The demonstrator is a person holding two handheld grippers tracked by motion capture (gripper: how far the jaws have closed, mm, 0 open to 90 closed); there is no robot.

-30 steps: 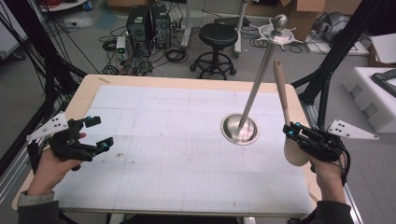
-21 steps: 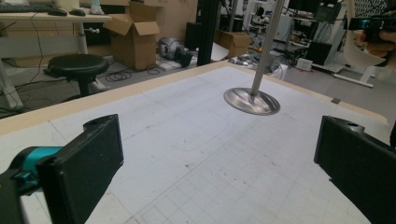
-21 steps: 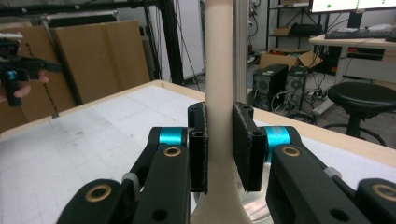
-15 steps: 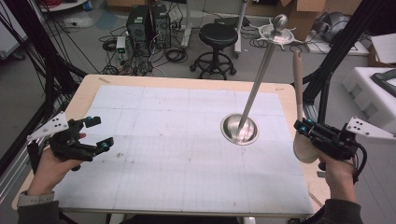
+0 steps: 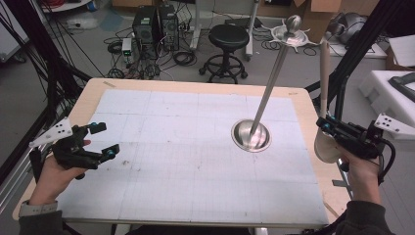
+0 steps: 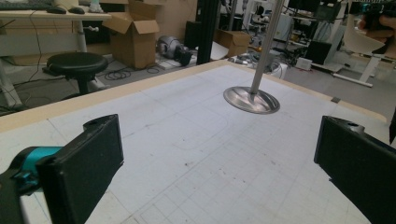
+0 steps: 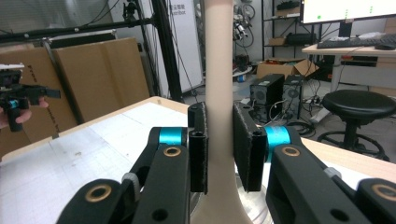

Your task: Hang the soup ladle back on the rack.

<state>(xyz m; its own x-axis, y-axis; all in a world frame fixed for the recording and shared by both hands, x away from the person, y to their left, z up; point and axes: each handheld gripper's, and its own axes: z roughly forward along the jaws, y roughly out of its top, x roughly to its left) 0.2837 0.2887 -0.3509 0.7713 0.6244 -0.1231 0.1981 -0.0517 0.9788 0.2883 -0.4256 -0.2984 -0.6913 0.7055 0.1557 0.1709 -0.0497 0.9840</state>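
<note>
A polished metal stand has its round base (image 5: 250, 136) on the white gridded mat, and its thin rod (image 5: 269, 88) leans up to a capped top; its base (image 6: 252, 99) also appears ahead in the left gripper view. My right gripper (image 5: 324, 126) is shut on a beige long-handled tool (image 5: 323, 73), held nearly upright over the table's right edge with its wide rounded end down. The right gripper view has the jaws (image 7: 219, 144) clamped on the tool's shaft (image 7: 219, 56). My left gripper (image 5: 105, 139) rests at the mat's left side, open and empty (image 6: 219, 163).
The table's wooden rim (image 5: 313, 112) borders the mat. A black stool (image 5: 229, 36), computer towers (image 5: 156, 24) and cables lie on the floor beyond the far edge. Black frame posts (image 5: 352, 54) rise at the right, next to white foam (image 5: 386, 93).
My right gripper has carried the beige tool rightward, away from the stand to the table's right edge, and the tool now stands more upright. The left gripper has stayed put.
</note>
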